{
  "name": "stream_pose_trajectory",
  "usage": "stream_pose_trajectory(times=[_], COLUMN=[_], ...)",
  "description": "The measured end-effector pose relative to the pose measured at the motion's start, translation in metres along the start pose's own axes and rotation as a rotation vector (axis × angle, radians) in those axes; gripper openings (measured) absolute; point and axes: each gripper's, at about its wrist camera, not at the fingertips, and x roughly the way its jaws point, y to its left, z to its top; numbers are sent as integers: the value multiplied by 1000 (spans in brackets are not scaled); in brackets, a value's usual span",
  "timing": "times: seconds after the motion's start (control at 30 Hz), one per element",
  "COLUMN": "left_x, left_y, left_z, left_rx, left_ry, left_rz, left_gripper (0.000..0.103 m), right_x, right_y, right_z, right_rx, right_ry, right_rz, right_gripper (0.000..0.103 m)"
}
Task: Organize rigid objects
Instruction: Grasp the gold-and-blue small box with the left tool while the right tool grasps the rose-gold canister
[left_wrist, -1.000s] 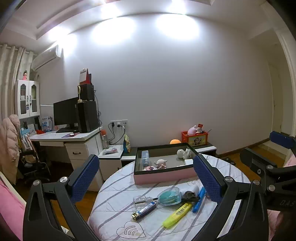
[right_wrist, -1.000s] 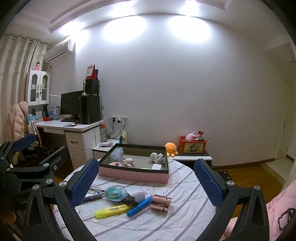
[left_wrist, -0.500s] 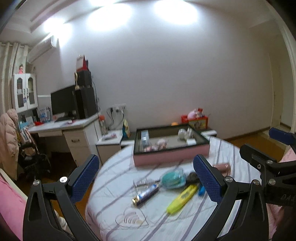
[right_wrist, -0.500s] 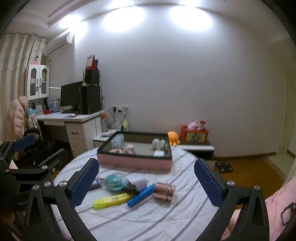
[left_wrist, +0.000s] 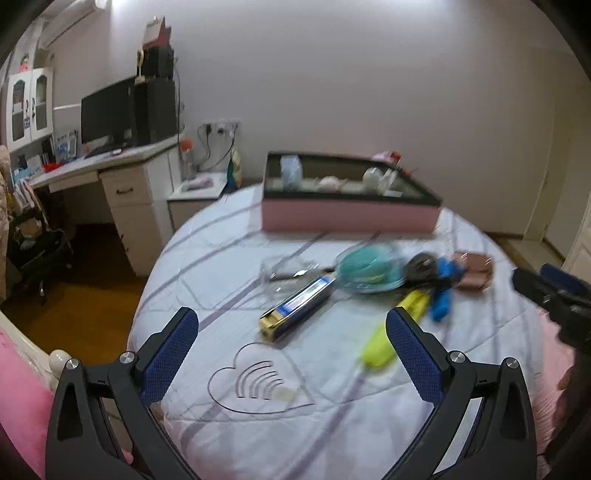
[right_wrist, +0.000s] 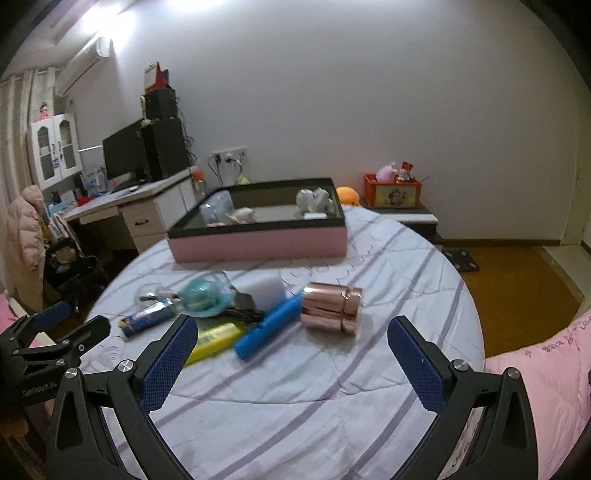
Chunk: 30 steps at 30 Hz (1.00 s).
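On the round table lies a loose pile: a rose-gold cylinder (right_wrist: 331, 308), a blue marker (right_wrist: 266, 325), a yellow highlighter (right_wrist: 212, 340), a teal round case (right_wrist: 205, 295), a white block (right_wrist: 265, 290) and a blue-and-gold tube (left_wrist: 297, 307). Behind them stands a pink tray (right_wrist: 258, 245) holding a few small figures. My left gripper (left_wrist: 291, 349) hovers open above the near table edge, in front of the tube. My right gripper (right_wrist: 291, 356) is open too, just short of the blue marker and cylinder. Neither holds anything.
A striped white cloth (right_wrist: 332, 387) covers the table. Pink bedding (right_wrist: 546, 373) lies at the right. A white desk (left_wrist: 122, 177) with a monitor stands to the left, a low shelf with a red box (right_wrist: 392, 190) behind. Wooden floor shows around the table.
Both grippers have tilted down and come closer to the table, so the pile of objects now sits larger and higher between the fingers. Both stay open.
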Motion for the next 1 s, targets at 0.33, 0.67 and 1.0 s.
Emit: stream_pose_trajectory(times=[0.33, 0.67, 1.0], left_x=[62, 79, 66], left_y=[13, -6, -17], left_z=[1, 8, -1], left_rx=[25, 87, 48], left_ry=[128, 186, 167], left_rz=[20, -25, 21], left_gripper=[102, 34, 21], right_x=[35, 64, 99], right_y=[-23, -46, -38], right_z=[-2, -1, 16], right_rx=[35, 47, 21], right_ry=[74, 154, 233], right_rz=[-46, -83, -107], right_gripper=[103, 103, 103])
